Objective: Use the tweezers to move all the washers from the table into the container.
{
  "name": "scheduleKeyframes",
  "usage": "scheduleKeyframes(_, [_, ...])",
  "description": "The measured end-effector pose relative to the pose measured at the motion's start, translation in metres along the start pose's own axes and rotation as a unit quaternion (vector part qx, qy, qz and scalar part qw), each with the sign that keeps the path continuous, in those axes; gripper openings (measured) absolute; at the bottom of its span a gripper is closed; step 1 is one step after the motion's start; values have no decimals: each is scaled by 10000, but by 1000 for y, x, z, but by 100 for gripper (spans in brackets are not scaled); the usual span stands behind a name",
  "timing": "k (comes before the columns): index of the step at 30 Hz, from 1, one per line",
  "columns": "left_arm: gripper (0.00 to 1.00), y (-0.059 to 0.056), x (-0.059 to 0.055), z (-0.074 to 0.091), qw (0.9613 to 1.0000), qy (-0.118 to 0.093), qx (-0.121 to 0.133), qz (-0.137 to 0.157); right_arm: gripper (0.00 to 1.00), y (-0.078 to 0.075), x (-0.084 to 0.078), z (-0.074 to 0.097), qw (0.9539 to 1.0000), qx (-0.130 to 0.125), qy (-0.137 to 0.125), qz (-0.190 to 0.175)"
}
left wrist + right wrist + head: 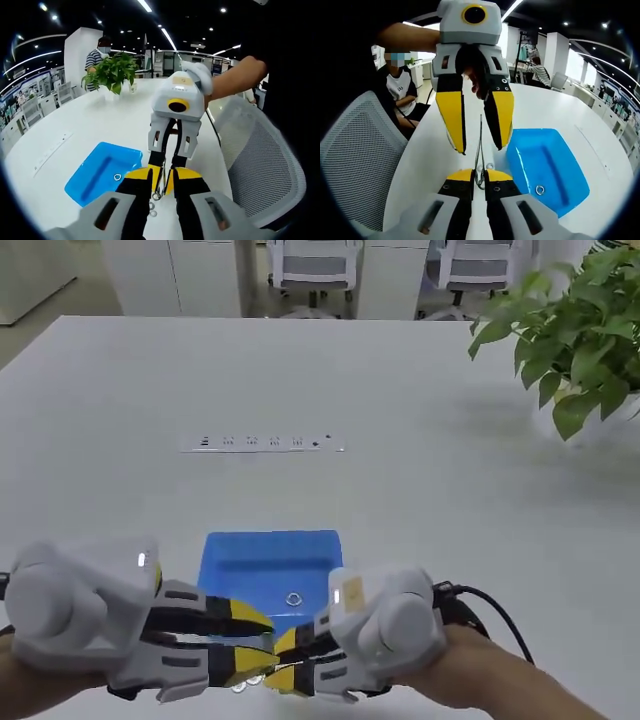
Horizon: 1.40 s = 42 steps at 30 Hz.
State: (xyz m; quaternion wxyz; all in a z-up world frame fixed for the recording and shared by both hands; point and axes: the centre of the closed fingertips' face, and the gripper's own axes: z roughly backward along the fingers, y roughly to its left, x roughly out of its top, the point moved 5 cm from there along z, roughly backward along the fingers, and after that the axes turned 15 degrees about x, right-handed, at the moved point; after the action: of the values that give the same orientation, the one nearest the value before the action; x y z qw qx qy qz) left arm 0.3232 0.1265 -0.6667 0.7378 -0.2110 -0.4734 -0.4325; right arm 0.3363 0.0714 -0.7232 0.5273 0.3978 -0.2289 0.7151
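A blue container (225,560) lies on the white table (420,490) with one washer (293,599) in it. The two grippers face each other just in front of it. My right gripper (285,660) is shut on thin steel tweezers (480,145). They reach in between the jaws of my left gripper (262,642), which stand open on either side without touching them. Loose washers (152,206) lie on the table under the jaws. The left gripper view has the container (95,175) on its left, while the right gripper view has the container (555,160) on its right.
A potted plant (570,350) stands at the table's far right and a power strip (262,443) is set into the middle. A mesh chair (260,165) is close behind the near edge. A person (95,57) stands beyond the plant.
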Motion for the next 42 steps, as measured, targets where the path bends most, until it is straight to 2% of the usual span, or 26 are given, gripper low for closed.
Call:
scheduleKeyframes(7, [36, 2, -2, 10, 9993, -117, 249, 237, 9, 0, 10, 5, 9999, -3, -1, 113])
scheduleKeyframes(13, [54, 2, -3, 18, 9978, -165, 503, 402, 9, -1, 18, 9, 9999, 21, -16, 170])
scheduleKeyframes(21, [65, 4, -5, 30, 9952, -226, 760, 573, 9, -3, 32, 17, 9997, 20, -78, 226])
scheduleKeyframes(29, [81, 6, -7, 38, 9920, -230, 1002, 729, 9, -7, 44, 25, 9995, -4, -111, 309])
scheduleKeyframes(33, [84, 6, -9, 41, 9911, -269, 1050, 769, 9, -12, 49, 29, 9993, -33, -119, 343])
scheduleKeyframes(39, [94, 5, -7, 44, 9884, -360, 1161, 909, 9, -22, 52, 35, 9992, -107, -120, 367])
scheduleKeyframes(42, [99, 6, -8, 45, 9874, -306, 1250, 923, 9, -26, 52, 38, 9991, -142, -125, 381])
